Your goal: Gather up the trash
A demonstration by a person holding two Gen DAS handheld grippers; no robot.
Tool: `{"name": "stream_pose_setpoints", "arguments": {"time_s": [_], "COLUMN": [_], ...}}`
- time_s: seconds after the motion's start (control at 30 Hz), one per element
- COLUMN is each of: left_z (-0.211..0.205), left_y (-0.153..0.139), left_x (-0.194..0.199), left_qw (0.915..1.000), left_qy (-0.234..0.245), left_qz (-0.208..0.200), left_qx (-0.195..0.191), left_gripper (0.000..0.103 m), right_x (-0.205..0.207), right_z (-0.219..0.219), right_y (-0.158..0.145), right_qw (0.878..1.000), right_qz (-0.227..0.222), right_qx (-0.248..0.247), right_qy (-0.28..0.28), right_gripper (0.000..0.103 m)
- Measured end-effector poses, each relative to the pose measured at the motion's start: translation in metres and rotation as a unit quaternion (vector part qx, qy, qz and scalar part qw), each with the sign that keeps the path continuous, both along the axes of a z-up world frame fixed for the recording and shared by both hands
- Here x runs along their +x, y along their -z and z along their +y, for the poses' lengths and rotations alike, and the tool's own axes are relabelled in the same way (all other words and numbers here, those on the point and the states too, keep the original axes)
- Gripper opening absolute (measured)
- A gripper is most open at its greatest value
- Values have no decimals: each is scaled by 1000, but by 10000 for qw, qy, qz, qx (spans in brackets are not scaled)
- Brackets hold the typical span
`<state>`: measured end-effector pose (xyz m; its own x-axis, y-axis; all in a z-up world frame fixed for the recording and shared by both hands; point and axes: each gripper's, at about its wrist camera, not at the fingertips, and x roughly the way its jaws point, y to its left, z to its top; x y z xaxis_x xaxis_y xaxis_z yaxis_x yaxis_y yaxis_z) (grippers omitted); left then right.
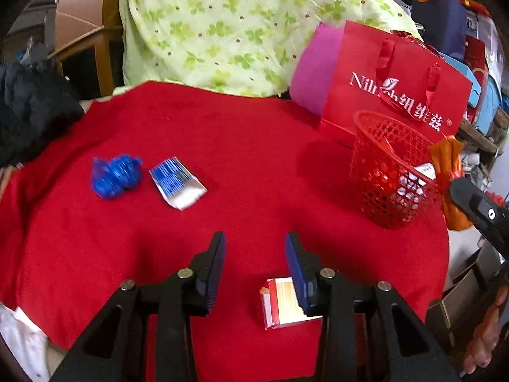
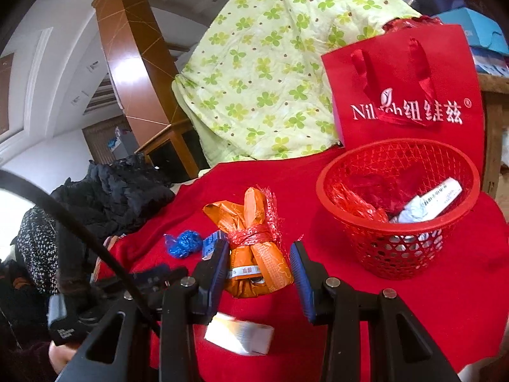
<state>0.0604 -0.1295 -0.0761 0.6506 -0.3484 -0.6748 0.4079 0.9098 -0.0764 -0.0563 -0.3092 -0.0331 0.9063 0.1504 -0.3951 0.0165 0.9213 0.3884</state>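
Note:
A red mesh basket [image 1: 389, 172] [image 2: 397, 203] stands on the red cloth at the right, holding red wrappers and a white box. My right gripper [image 2: 259, 267] has its fingers wide apart around an orange wrapper bundle [image 2: 257, 251] tied with red string; the left wrist view shows the bundle [image 1: 448, 175] hanging beside the basket. My left gripper [image 1: 255, 267] is open and empty above the cloth. A red and white carton [image 1: 283, 302] [image 2: 240, 334] lies under its right finger. A blue crumpled wrapper [image 1: 116, 175] [image 2: 184, 243] and a blue-white packet [image 1: 176, 181] lie at the left.
A red paper gift bag [image 1: 397, 79] [image 2: 410, 89] stands behind the basket, next to a pink cushion [image 1: 315, 67]. A green clover-print quilt [image 1: 222, 25] is piled at the back. Black clothing [image 1: 31, 108] lies at the left edge. Cardboard boxes [image 1: 461, 296] sit past the right edge.

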Motion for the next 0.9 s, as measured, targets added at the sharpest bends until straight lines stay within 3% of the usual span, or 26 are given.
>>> {"name": "stream_pose_setpoints", "arguments": {"time_s": [0.03,0.1,0.23,0.3,0.4,0.57,0.9], "left_z": [-4,-11,-26,-34,-38,-34,-47], "left_y": [4,16,46,58,68,67,67], "left_x": [-3,-10,-22,-31,-36,-34,-31], "left_qw": [10000,9995,9970,9946,9894,9805,9524], "left_qy": [92,306,725,965,1312,1854,2676], "left_qz": [24,22,227,-65,-175,-186,-652], "left_qx": [-12,-5,148,371,600,624,1304], "left_gripper": [62,72,72,72,72,72,73], "right_x": [0,-1,-5,-8,-10,-14,-13], "right_z": [0,0,-3,-7,-14,-22,-23], "right_y": [1,2,0,0,0,0,4], "right_qw": [10000,10000,9998,9997,9997,9994,9994], "right_qz": [13,19,-7,-18,-8,-13,66], "right_qx": [-4,-43,-184,-166,-109,-67,-53], "right_qy": [5,20,103,162,230,331,346], "right_gripper": [42,42,42,42,42,42,42]}}
